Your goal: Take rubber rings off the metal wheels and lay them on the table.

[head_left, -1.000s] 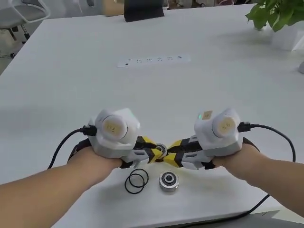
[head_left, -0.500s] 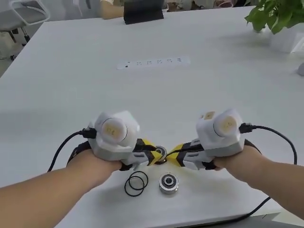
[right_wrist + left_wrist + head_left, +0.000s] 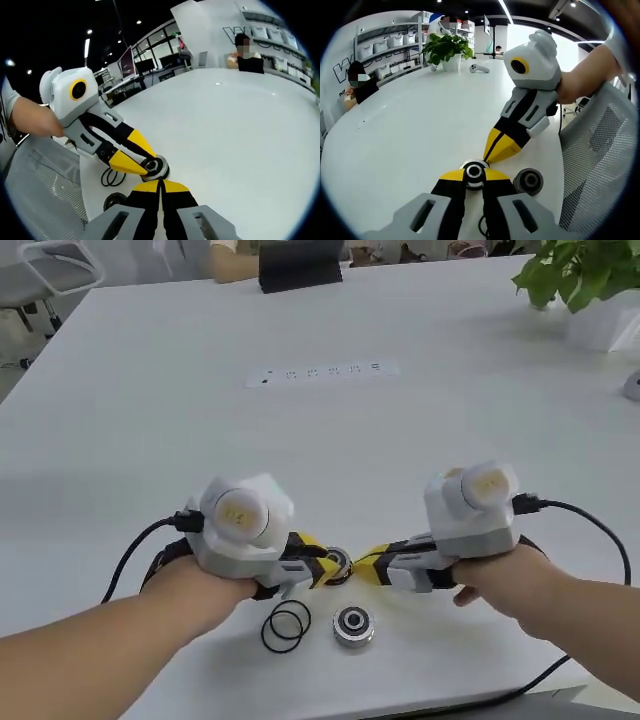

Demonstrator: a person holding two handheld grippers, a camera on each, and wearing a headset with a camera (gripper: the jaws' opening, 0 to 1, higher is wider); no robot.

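A small metal wheel hangs just above the white table, and my left gripper is shut on it. In the left gripper view the wheel sits between the yellow tips. My right gripper points at it from the right with jaws shut, the tips touching the wheel's rim; whether they pinch a rubber ring is hidden. Two black rubber rings lie overlapped on the table below the left gripper. A second metal wheel lies flat beside them.
A white power strip lies mid-table. A potted plant stands at the far right corner. Black cables trail from both grippers toward the table's near edge. A mesh chair back is close behind.
The right gripper's body has shifted a little to the right and tilted, its tips staying at the wheel. The left gripper holds the wheel in the same place.
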